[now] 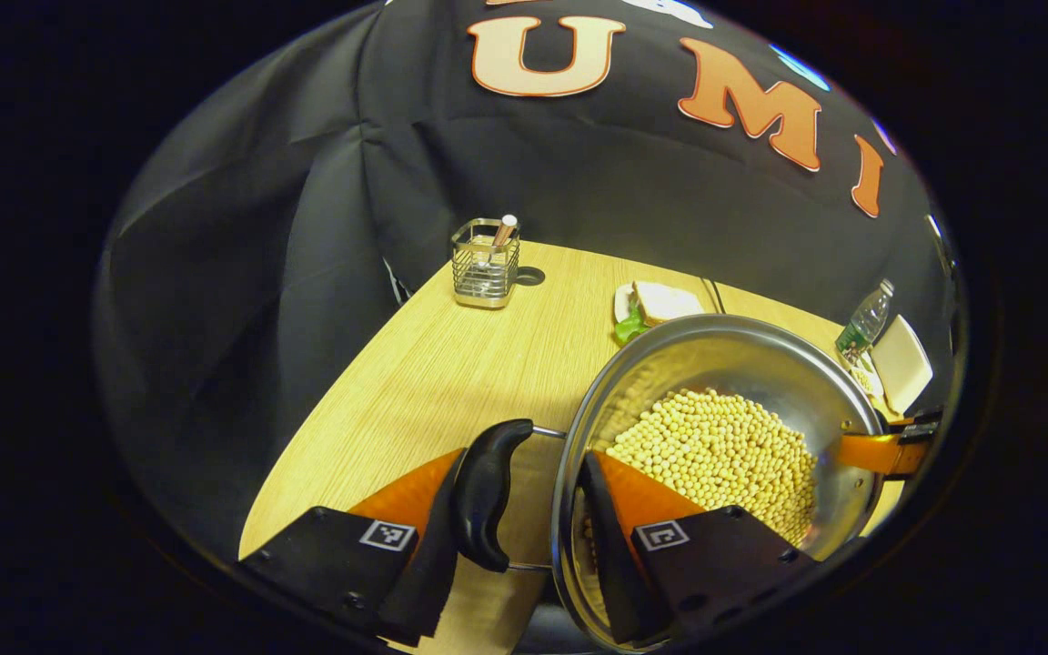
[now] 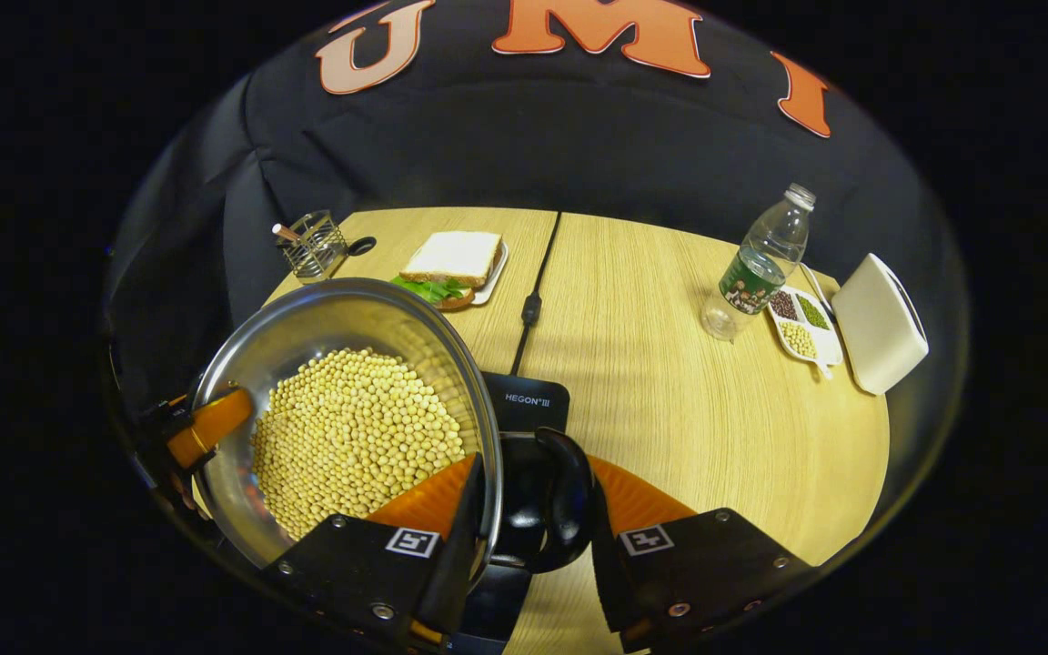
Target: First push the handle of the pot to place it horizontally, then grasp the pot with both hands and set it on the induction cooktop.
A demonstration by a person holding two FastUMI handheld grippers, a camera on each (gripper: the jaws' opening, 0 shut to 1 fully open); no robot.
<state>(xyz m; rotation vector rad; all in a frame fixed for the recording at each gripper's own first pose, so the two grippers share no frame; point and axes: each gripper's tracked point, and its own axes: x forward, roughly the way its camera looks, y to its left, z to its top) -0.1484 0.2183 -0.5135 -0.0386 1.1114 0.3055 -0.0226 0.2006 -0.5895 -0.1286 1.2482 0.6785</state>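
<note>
A steel pot [image 1: 724, 355] [image 2: 324, 318] full of soybeans [image 1: 715, 446] [image 2: 351, 428] is held between both grippers. My left gripper [image 1: 526, 459] is shut on it, one finger outside the black side handle [image 1: 488, 496] and the other inside the wall. My right gripper [image 2: 533, 468] is shut on the opposite black handle [image 2: 551, 509] and rim in the same way. The black induction cooktop [image 2: 529, 400] lies on the table, under the pot's right side and partly hidden by it. Each gripper's finger also shows across the pot [image 1: 888, 450] [image 2: 206, 423].
On the wooden table [image 2: 670, 409] stand a wire holder [image 2: 313, 246] [image 1: 485, 264], a sandwich plate [image 2: 451, 259] [image 1: 660, 302], a plastic bottle [image 2: 760, 264], a small dish of beans [image 2: 801, 327] and a white box [image 2: 879, 323]. A black cable [image 2: 533, 300] runs back from the cooktop.
</note>
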